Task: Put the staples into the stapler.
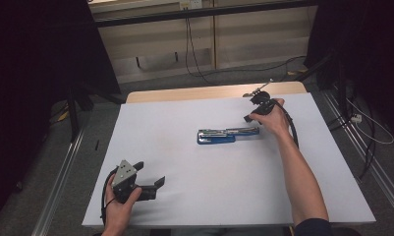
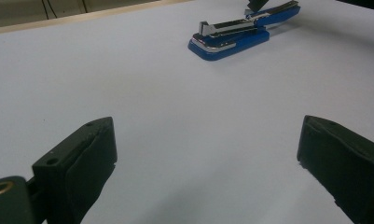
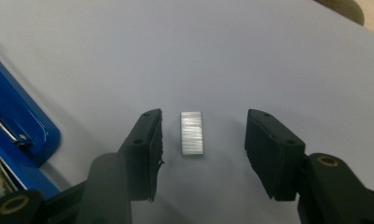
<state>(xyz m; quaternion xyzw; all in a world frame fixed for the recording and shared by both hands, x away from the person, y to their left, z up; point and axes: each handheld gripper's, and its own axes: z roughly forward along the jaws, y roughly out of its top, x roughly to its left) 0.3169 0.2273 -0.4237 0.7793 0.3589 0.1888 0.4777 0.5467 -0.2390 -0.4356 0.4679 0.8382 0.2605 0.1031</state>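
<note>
Standing at the near edge of the table (image 1: 150,113), I see first the left gripper (image 1: 153,173), low at the near-left corner. Its jaws are wide apart w/ nothing between them, only bare white top in the left gripper view (image 2: 208,154). The person's left hand (image 1: 120,204) holds it level, pointing toward the middle of the table, resting there.

Farther, near the centre, lies the blue stapler (image 1: 224,135), opened out flat so the metal channel shows (image 2: 229,35). It looks stiff and fairly heavy; I judge it will not slide easily.

Beyond it, at the far right, the right hand (image 1: 273,120) holds the right gripper (image 3: 203,140) tipped down at the table, forearm stretched long across the right side. In the right gripper view a small strip of staples (image 3: 192,132) lies flat on the table between the two jaws, just beside the stapler's end (image 3: 21,126). The jaws are partly closed around it but do not touch it yet; a gap shows on both sides, esp. the right.

About handling: the strip is very light, thin, shiny metal, prob. slippery, and I think brittle, bc glued staples break apart if squeezed hard. Best hold, in my opinion, is on the two long edges, w/ the pads low at the table and gentle pressure.
</note>
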